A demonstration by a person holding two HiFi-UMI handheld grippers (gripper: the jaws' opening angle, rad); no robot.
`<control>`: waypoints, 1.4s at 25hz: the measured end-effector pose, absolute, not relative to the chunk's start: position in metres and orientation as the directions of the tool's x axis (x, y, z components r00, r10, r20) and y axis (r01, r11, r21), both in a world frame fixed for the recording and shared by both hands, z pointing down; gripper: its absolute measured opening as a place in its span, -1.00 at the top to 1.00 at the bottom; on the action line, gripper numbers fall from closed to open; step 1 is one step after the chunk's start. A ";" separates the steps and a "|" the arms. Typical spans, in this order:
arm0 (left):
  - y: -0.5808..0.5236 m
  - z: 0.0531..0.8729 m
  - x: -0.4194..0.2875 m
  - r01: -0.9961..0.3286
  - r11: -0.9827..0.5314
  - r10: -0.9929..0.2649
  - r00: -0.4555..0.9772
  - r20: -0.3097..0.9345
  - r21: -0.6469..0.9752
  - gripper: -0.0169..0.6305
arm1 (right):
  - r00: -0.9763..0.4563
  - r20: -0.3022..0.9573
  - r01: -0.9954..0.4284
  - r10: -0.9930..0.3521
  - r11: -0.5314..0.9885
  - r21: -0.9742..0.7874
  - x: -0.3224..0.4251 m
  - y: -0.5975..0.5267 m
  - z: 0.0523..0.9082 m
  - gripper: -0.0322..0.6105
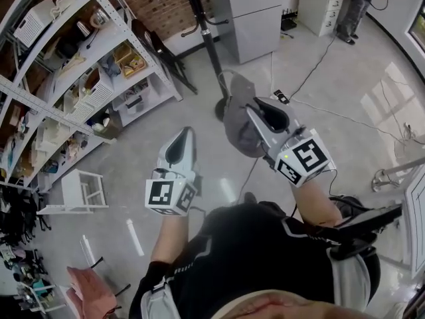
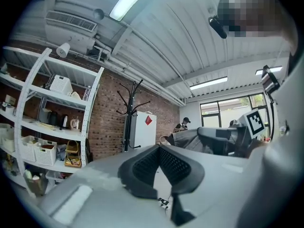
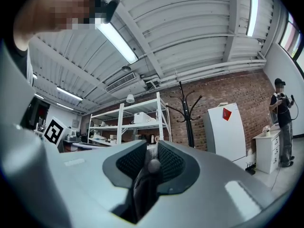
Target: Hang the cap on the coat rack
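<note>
The right claw grips just a fold of the limp grey fabric cap at mid-frame. The black metal coat rack stands at upper centre, so the cap could slip or miss a hook. The left claw is closed and empty.

A workshop-like lab room is being shown. One side is being closed off by a brick wall, and white metal shelves are being loaded with bins and kettles. The polished grey floor is being crossed by a cable. The ribbed ceiling is being lit by tube lamps. A coat rack and a white cabinet are being kept against the brick.
</note>
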State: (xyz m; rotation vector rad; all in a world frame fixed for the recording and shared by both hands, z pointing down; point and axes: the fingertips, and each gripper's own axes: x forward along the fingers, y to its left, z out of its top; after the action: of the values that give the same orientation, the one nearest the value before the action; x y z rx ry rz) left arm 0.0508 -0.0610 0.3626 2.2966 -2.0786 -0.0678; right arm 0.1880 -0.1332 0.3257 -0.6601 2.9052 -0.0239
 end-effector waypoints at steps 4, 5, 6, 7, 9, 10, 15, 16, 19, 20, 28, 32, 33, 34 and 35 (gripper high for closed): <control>-0.071 0.360 0.045 -0.995 -0.083 -0.996 0.083 0.017 0.047 0.84 | -0.892 -0.162 -0.417 -0.422 0.907 -0.065 0.184 -0.148 0.324 0.65; -0.073 0.359 0.043 -0.996 -0.079 -0.997 0.080 0.019 0.044 0.84 | -0.893 -0.164 -0.413 -0.418 0.908 -0.065 0.182 -0.151 0.323 0.65; -0.076 0.359 0.041 -0.996 -0.076 -0.997 0.077 0.019 0.042 0.84 | -0.894 -0.167 -0.410 -0.416 0.910 -0.065 0.180 -0.153 0.323 0.65; -0.079 0.360 0.039 -0.996 -0.073 -0.997 0.074 0.019 0.043 0.84 | -0.895 -0.169 -0.408 -0.413 0.911 -0.066 0.178 -0.155 0.324 0.65; -0.084 0.363 0.036 -0.996 -0.073 -0.997 0.074 0.018 0.042 0.84 | -0.896 -0.168 -0.405 -0.410 0.912 -0.068 0.174 -0.159 0.328 0.65; -0.087 0.364 0.034 -0.996 -0.077 -0.997 0.078 0.017 0.042 0.84 | -0.897 -0.167 -0.404 -0.409 0.912 -0.068 0.171 -0.161 0.330 0.65; -0.101 0.366 0.016 -0.994 -0.094 -0.996 0.093 -0.009 0.054 0.84 | -0.897 -0.170 -0.408 -0.409 0.912 -0.041 0.152 -0.167 0.329 0.65; -0.104 0.367 0.013 -0.993 -0.099 -0.995 0.098 -0.014 0.058 0.84 | -0.895 -0.169 -0.413 -0.413 0.910 -0.034 0.149 -0.169 0.329 0.65; -0.114 0.363 0.002 -0.991 -0.120 -0.993 0.118 -0.028 0.065 0.84 | -0.887 -0.165 -0.433 -0.431 0.901 -0.024 0.139 -0.177 0.325 0.65; -0.118 0.360 -0.004 -0.990 -0.124 -0.992 0.122 -0.036 0.065 0.84 | -0.885 -0.165 -0.439 -0.436 0.898 -0.019 0.134 -0.181 0.322 0.65; -0.142 0.353 -0.055 -0.986 -0.156 -0.986 0.151 -0.073 0.066 0.84 | -0.870 -0.172 -0.471 -0.463 0.882 0.007 0.087 -0.200 0.312 0.65; -0.156 0.344 -0.086 -0.983 -0.172 -0.982 0.166 -0.086 0.069 0.84 | -0.862 -0.173 -0.486 -0.477 0.874 0.012 0.059 -0.211 0.303 0.65; -0.159 0.341 -0.093 -0.981 -0.178 -0.981 0.172 -0.088 0.071 0.84 | -0.859 -0.172 -0.490 -0.481 0.871 0.012 0.052 -0.214 0.301 0.65; -0.162 0.340 -0.101 -0.980 -0.184 -0.980 0.177 -0.089 0.072 0.84 | -0.857 -0.172 -0.494 -0.485 0.869 0.012 0.045 -0.216 0.299 0.65; -0.164 0.338 -0.108 -0.979 -0.189 -0.979 0.182 -0.090 0.074 0.84 | -0.855 -0.172 -0.498 -0.489 0.867 0.012 0.039 -0.218 0.297 0.65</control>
State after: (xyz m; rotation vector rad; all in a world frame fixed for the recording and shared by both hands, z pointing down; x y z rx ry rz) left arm -0.1077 -0.1641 0.3382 2.4157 -2.0018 -0.1835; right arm 0.0386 -0.2177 0.2968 -0.7655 2.8765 0.0841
